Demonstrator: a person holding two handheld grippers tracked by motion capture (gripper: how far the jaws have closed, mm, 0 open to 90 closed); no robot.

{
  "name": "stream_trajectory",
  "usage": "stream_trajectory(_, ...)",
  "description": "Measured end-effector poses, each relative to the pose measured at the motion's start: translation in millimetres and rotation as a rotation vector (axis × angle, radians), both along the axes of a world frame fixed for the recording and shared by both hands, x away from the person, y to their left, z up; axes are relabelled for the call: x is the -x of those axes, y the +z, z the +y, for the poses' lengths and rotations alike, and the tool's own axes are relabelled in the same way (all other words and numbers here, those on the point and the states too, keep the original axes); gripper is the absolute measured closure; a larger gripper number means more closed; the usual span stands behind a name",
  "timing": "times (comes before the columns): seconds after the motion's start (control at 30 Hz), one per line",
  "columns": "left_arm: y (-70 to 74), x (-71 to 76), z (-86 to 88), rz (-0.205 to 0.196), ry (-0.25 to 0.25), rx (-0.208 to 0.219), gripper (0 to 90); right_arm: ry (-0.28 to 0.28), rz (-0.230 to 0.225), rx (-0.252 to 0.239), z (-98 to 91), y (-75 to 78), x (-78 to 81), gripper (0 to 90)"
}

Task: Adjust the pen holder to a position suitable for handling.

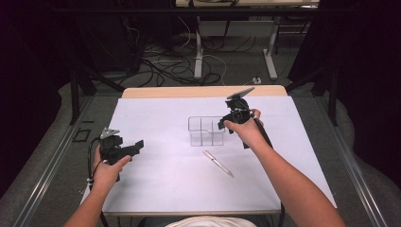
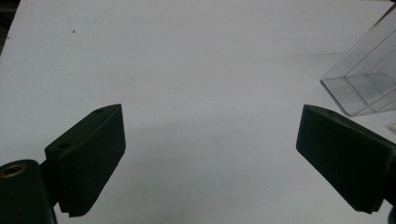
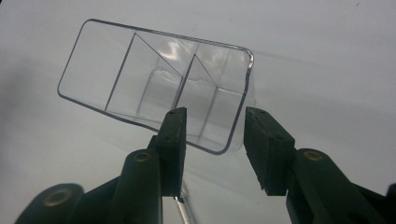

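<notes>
Clear organizer (image 3: 154, 77) just beyond right gripper (image 3: 212, 140) fingers, untouched

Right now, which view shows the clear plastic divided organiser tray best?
Right gripper view: the clear plastic divided organiser tray shows whole from above, rim and dividers plain. High view shows it small and faint. Left gripper view catches one corner at the right edge.

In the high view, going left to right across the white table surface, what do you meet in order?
Left claw → clear divided organizer box → right claw. The silver pen lies nearer the person, below the box and right claw, so its place in the order is unclear.
</notes>
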State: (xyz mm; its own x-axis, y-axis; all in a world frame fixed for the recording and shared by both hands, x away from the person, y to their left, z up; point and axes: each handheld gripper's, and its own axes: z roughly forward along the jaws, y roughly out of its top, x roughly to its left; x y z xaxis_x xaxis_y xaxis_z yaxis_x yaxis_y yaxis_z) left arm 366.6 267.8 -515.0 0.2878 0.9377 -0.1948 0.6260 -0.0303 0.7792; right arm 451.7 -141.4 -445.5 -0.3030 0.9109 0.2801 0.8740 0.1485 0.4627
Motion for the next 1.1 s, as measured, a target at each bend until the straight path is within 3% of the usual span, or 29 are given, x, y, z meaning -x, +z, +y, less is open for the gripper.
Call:
stream_trajectory(0.07, 0.0, 0.0, 0.0, 0.000, 0.000, 0.000, 8.3, 0.000, -0.016, 0.000, -0.3, 1.5, 2.2, 57.7)
stream_trajectory(0.2, -0.1, 0.3, -0.5, 0.001, -0.001, -0.004, 8.3, 0.092, -0.109, 0.015, -7.9, 3.9, 12.5, 49.5)
stream_trajectory(0.63, -0.9, 0.4, -1.8, 0.001, -0.001, -0.006, 8.3, 0.276, -0.232, 0.072, -20.5, -1.3, 39.4, 39.2)
stream_trajectory(0.9, -1.3, 0.5, -2.6, 0.004, -0.004, -0.009, 8.3, 0.324, -0.264, 0.099, -23.8, -11.7, 53.6, 37.5)
stream_trajectory(1.1, -1.6, 0.5, -2.9, 0.006, -0.004, -0.013, 8.5, 0.338, -0.250, 0.106, -22.9, -20.6, 62.3, 39.5)
